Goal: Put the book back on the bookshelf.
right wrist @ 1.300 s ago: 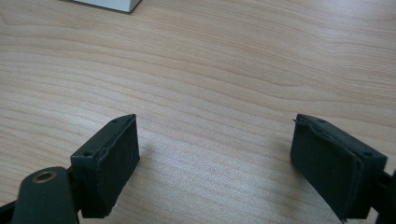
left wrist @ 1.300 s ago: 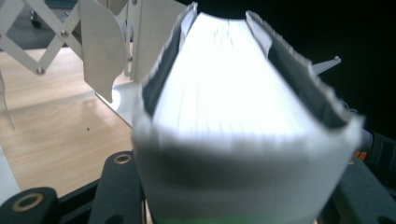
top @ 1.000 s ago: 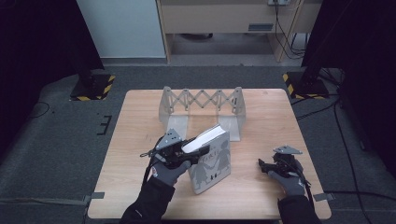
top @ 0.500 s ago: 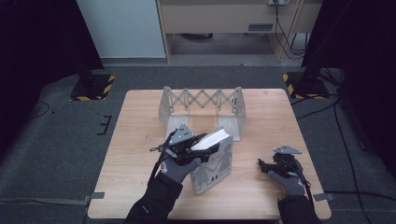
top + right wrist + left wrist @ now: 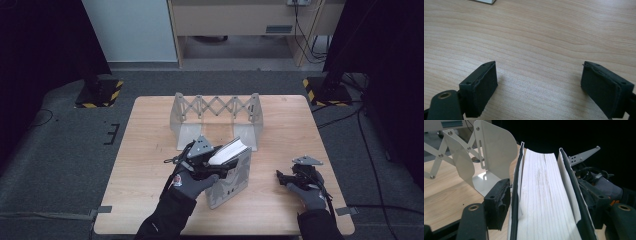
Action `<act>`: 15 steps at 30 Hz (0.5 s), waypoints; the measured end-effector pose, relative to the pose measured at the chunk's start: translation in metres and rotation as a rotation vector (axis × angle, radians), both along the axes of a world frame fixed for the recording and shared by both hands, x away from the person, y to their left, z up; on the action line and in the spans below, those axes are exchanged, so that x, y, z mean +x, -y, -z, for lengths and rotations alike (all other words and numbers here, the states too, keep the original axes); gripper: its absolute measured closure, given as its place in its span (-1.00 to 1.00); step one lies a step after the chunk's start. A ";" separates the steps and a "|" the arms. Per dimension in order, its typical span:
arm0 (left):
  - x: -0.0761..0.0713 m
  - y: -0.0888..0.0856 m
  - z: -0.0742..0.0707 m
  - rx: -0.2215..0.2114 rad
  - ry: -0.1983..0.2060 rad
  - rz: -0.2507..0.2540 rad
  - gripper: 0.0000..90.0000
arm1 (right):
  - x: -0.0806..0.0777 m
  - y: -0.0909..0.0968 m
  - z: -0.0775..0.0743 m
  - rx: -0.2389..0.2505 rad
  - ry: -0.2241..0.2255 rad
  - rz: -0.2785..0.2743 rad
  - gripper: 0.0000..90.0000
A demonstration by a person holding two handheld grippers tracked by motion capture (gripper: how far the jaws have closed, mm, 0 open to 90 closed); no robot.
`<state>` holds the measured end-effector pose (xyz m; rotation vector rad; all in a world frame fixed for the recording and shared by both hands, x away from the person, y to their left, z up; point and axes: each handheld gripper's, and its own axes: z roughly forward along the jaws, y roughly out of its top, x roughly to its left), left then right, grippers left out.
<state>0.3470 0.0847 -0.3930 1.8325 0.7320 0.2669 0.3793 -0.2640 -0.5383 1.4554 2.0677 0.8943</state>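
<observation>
The left hand (image 5: 192,182) reaches in from the near edge of the table (image 5: 150,150), forearm angled toward the rack (image 5: 215,117), and carries the left gripper (image 5: 220,162) roughly level, jaws pointing to the rack's right end. A book (image 5: 232,167) stands on the table just in front of the rack, tilted, its page edge turned up and toward the gripper. In the left gripper view the book (image 5: 544,195) sits between the two jaws – pages fanned slightly, covers bowing outward. The jaws have just been opening: the left pad (image 5: 499,202) stands a little off the dark cover, and the right one appears to lie along the other cover (how firmly it presses I cannot tell). So the grip is loose rather than clamped, with the book between the jaws.

The right hand (image 5: 310,192) rests farther right of the rack, near the table's front edge, well apart from the book. Its gripper (image 5: 285,176) – seen from its own camera (image 5: 539,85) – has jaws wide apart over bare wood.
</observation>
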 end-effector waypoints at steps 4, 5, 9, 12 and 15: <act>-0.002 0.001 0.001 -0.007 0.015 -0.016 -0.19 | 0.000 0.000 0.000 -0.001 0.000 -0.001 -0.69; -0.003 0.001 0.001 -0.008 0.014 -0.011 -0.19 | 0.000 0.000 0.000 -0.001 0.000 -0.001 -0.69; -0.005 0.003 0.000 -0.008 0.010 -0.001 0.04 | 0.000 0.000 0.000 -0.001 0.000 -0.001 -0.69; -0.007 0.004 0.000 -0.002 0.018 -0.018 0.10 | 0.000 0.000 0.000 0.000 0.001 -0.001 -0.70; -0.008 0.005 0.000 -0.005 0.023 -0.029 0.11 | 0.000 0.000 0.000 0.003 -0.001 0.000 -0.70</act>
